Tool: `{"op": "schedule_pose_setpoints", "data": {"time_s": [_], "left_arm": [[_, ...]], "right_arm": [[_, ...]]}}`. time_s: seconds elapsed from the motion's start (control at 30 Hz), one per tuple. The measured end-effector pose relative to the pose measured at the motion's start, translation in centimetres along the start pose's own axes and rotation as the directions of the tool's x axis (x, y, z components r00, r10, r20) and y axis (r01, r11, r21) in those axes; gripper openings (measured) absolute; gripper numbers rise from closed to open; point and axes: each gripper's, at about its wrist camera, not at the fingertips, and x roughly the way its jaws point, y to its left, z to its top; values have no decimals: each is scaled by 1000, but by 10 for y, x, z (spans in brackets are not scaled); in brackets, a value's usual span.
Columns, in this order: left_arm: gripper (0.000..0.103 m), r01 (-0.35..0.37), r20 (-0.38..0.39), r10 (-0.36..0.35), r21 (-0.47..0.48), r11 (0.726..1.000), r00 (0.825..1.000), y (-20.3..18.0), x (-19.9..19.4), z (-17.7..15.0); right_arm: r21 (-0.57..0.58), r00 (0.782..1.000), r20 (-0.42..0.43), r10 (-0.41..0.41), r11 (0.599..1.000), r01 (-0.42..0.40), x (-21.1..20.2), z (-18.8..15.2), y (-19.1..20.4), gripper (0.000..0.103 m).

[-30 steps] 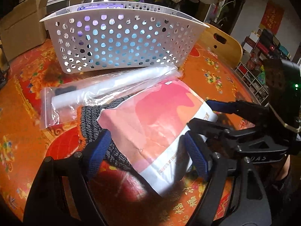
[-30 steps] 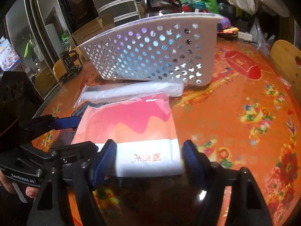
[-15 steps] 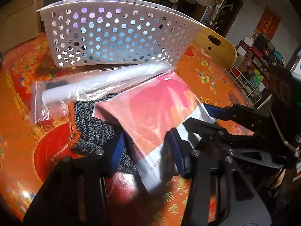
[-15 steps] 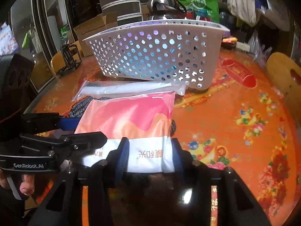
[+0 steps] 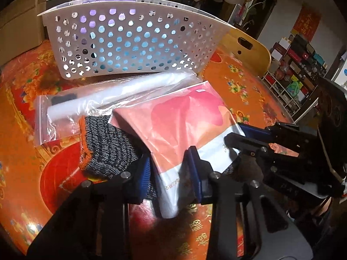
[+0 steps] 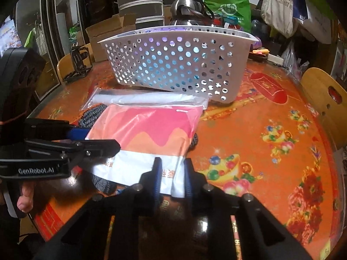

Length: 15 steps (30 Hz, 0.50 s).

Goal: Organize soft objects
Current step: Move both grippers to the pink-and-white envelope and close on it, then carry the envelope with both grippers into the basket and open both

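A pink, orange and white soft package (image 5: 182,125) (image 6: 149,130) lies on a grey knit cloth with orange trim (image 5: 104,145) (image 6: 91,112). My left gripper (image 5: 170,177) is shut on the package's near white corner. My right gripper (image 6: 171,178) is shut on the package's other white corner. A clear zip bag with a white roll (image 5: 97,101) (image 6: 149,97) lies behind the package. A white perforated basket (image 5: 130,41) (image 6: 173,60) stands behind that.
The round table (image 6: 271,134) has an orange and red patterned cover. Wooden chairs (image 5: 249,47) (image 6: 325,99) stand at its edge. Cardboard boxes, a kettle and bags crowd the space behind the basket.
Both grippers have moved in and closed from wide open onto the near white edge of the pink package.
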Motion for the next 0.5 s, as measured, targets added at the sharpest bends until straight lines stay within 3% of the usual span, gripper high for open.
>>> {"op": "schedule_pose_setpoints", "data": {"time_s": [0.17,0.33,0.5], "left_arm": [[20,-13,57,13,15,1000,998,-4,-11,-1],[18,1,92,-3,23,1000,996,-1,-26,0],[18,-45,157,30,90,995,987,-13,-51,-2]], "right_arm": [[-3,1000,27,-8,1000,8,-7,-3,4,7],[3,997,80,17,1000,-17,-19,-3,7,7],[1,993,115,19,1000,-19,-31,-1,12,7]]}}
